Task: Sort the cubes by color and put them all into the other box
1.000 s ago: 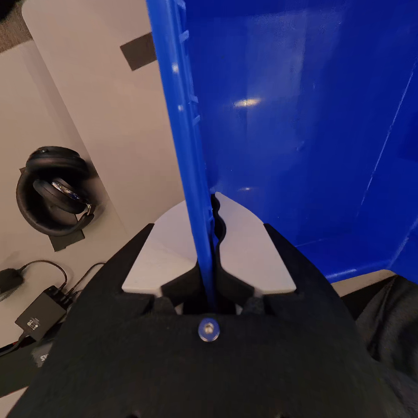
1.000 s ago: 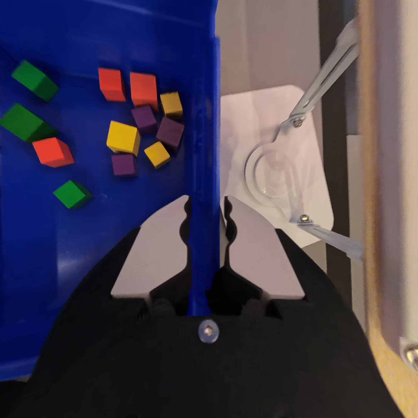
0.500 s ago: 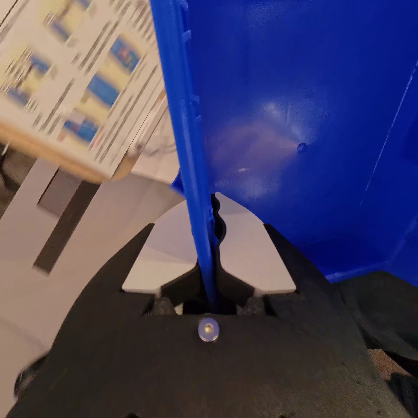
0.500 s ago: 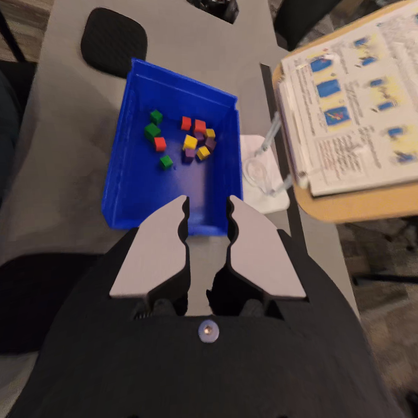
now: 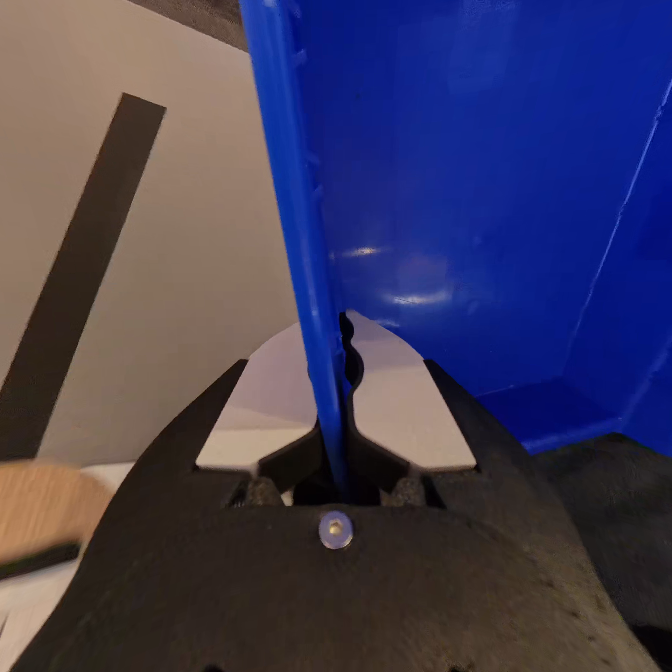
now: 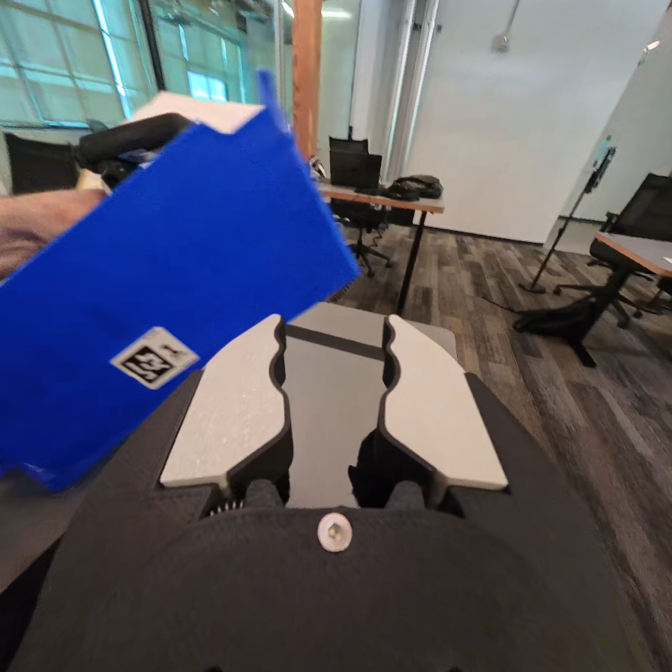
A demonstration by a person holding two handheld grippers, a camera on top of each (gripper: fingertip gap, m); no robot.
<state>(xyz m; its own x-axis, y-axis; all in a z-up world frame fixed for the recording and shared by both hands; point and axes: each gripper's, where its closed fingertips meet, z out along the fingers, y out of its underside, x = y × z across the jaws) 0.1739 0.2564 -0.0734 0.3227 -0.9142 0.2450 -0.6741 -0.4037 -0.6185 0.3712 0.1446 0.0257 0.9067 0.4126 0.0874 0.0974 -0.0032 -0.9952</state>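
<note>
- Left gripper (image 5: 336, 323) of yours is clamped on the side wall of the blue box (image 5: 472, 182), held above the worktop (image 5: 182, 254).
- Your right gripper (image 6: 334, 349) stands wide, nothing between its pads, beside the tilted box.

An open office: grey wood-plank floor (image 6: 509, 283), white wall (image 6: 491, 109) at twelve o'clock, big paned windows (image 6: 72, 62) at ten, a wooden post (image 6: 305, 72), desks (image 6: 385, 202) and black chairs (image 6: 647, 203) toward two.
</note>
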